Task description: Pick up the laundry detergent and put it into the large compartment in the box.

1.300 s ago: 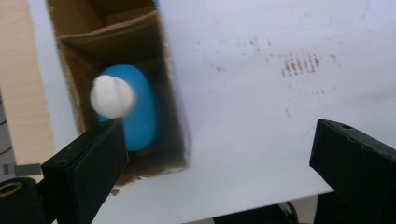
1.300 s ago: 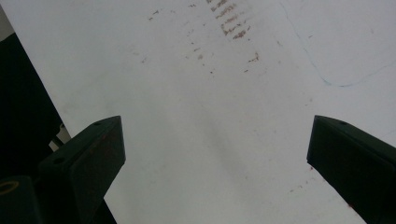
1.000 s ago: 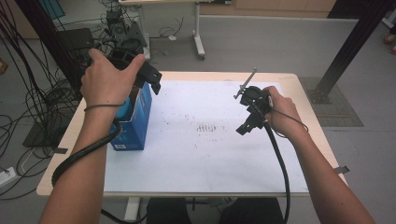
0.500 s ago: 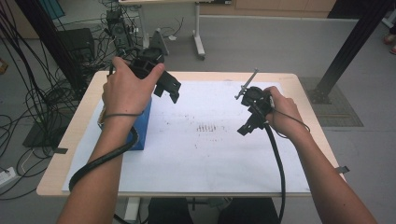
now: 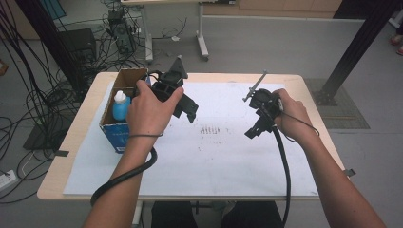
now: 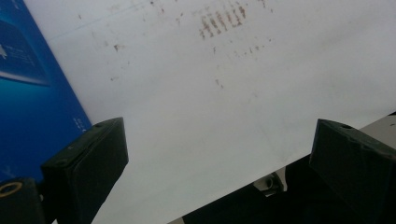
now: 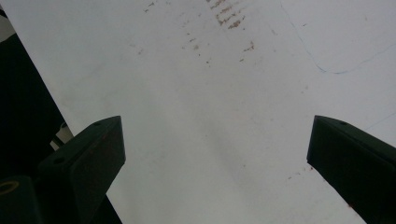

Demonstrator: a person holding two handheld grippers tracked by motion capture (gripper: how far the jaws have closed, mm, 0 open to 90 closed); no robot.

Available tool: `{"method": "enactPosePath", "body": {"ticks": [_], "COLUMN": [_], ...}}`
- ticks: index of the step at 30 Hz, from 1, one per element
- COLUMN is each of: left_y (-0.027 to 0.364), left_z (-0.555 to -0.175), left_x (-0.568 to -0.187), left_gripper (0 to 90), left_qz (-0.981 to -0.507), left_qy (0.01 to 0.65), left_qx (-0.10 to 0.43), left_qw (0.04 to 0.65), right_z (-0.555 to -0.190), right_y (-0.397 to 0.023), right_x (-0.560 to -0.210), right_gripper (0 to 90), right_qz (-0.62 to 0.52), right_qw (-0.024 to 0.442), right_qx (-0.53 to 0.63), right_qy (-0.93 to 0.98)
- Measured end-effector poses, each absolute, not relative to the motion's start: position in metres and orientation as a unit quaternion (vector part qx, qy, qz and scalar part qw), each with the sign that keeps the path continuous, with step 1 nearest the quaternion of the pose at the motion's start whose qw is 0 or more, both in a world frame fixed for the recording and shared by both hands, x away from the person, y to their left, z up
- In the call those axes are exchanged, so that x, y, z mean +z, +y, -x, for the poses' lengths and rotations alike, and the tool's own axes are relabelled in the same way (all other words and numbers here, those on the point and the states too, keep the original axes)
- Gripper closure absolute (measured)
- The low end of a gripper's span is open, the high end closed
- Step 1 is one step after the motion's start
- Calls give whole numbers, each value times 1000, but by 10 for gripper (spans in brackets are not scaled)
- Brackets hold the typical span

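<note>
My left gripper (image 5: 186,110) hangs over the white sheet (image 5: 209,156) just right of an open blue cardboard box (image 5: 114,135). A blue bottle with a white cap (image 5: 120,105) stands inside the box. In the left gripper view my left gripper (image 6: 217,140) is open with nothing between its jaws, and the box's blue side (image 6: 28,93) lies at the left. My right gripper (image 5: 256,128) is held above the sheet's right half. In the right gripper view my right gripper (image 7: 215,135) is open and holds nothing over the bare sheet (image 7: 210,93).
Faint brown marks (image 5: 212,129) dot the middle of the sheet. The wooden table (image 5: 71,142) shows around the sheet's edges. Cables and equipment (image 5: 114,33) lie on the floor behind and to the left of the table.
My left gripper has moved right and forward, from over the box to above the sheet beside it, so the bottle in the box shows. The right gripper has barely moved.
</note>
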State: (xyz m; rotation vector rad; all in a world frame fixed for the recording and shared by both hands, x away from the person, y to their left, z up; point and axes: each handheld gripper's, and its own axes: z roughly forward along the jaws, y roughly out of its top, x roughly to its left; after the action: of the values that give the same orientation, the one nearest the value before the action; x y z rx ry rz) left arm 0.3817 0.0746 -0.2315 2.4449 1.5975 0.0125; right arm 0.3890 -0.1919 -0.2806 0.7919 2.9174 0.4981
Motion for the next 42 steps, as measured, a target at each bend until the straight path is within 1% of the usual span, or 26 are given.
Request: {"method": "enactPosePath", "body": {"ticks": [10,16,25,32,42], "left_y": [57,50,39,36,37], "left_z": [-377,-375,-374,-373,-372], "left_x": [-269,-287,-311,-324,-325], "left_gripper": [47,47,47,47,47], "left_qz": [-841,-843,-848,-847,-847], "left_qy": [529,526,517,518,518], "left_qx": [-4,0,-10,-21,-22], "left_qw": [114,113,116,115,116], "right_z": [-388,-387,-387,-387,-386], "right_y": [-194,-193,-192,-192,-191], "right_x": [-279,-278,-281,-281,-282], "right_gripper": [41,41,41,41,41], "right_qz": [-259,-257,-259,-261,-260], "right_qw": [38,44,40,41,40], "right_qx": [167,165,161,161,161], "right_qy": [950,951,951,951,951]}}
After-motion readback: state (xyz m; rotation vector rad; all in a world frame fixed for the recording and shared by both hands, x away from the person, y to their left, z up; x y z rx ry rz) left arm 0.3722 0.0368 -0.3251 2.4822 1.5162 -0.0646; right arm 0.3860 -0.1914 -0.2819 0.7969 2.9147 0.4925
